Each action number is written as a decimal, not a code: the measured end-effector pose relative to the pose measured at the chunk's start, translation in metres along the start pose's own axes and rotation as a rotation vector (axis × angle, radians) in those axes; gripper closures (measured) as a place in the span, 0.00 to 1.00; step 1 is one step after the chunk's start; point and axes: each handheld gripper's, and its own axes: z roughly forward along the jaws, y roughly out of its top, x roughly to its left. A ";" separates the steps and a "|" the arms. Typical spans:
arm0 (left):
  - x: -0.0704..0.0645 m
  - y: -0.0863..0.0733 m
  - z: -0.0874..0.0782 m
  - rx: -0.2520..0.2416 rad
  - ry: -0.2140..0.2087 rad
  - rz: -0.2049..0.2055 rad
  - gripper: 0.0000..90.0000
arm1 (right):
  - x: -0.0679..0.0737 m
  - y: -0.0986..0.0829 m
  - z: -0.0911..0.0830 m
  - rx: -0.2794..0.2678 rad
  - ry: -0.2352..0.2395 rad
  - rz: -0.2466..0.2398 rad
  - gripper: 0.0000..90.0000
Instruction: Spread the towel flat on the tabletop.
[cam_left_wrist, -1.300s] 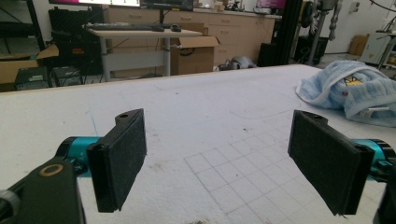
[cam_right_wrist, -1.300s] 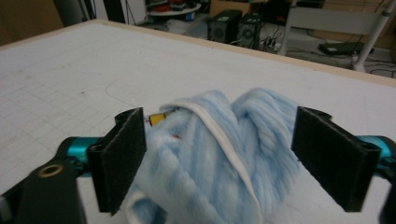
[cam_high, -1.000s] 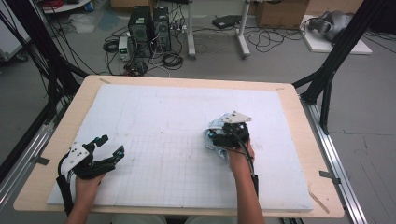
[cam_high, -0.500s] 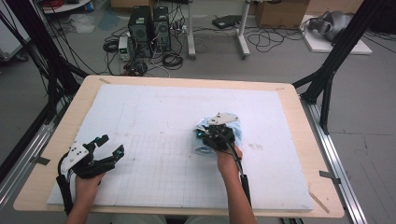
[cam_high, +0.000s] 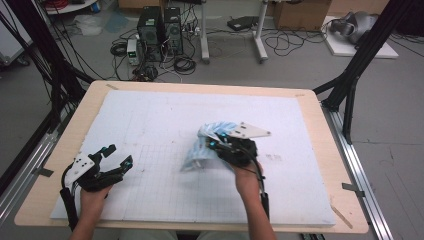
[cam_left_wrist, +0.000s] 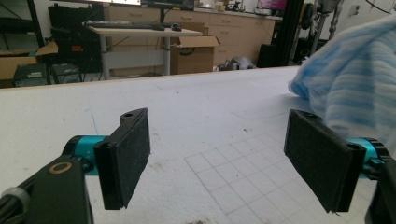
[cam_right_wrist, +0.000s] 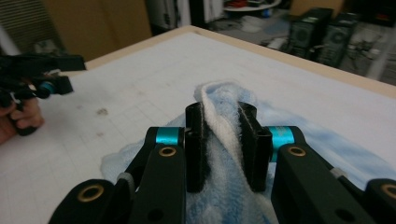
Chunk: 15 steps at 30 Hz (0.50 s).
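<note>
Black tongs (cam_right_wrist: 222, 140), teal collars, brass screws

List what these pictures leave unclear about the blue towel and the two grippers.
- Towel, high view: its right part is hidden under the right gripper; motion blur hides its folds.
- Towel, left gripper view: cut off by the right edge.
- Left gripper, right gripper view: blurred, partly cut off by the left edge.

- No legible text, labels, brands or numbers in any view.
- Worktop (cam_high: 150, 125): faint printed grid lines only, no characters readable.
- Background equipment: markings too small to read.
</note>
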 end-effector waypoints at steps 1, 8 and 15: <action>0.000 0.000 0.000 -0.002 -0.001 -0.001 0.26 | -0.004 -0.006 -0.012 -0.001 -0.024 0.014 0.83; 0.000 0.000 0.000 -0.001 0.004 0.002 0.26 | -0.027 -0.069 -0.088 0.079 -0.229 0.092 0.82; -0.001 0.000 0.000 -0.001 0.006 0.002 0.26 | -0.044 -0.100 -0.109 0.142 -0.330 0.137 0.59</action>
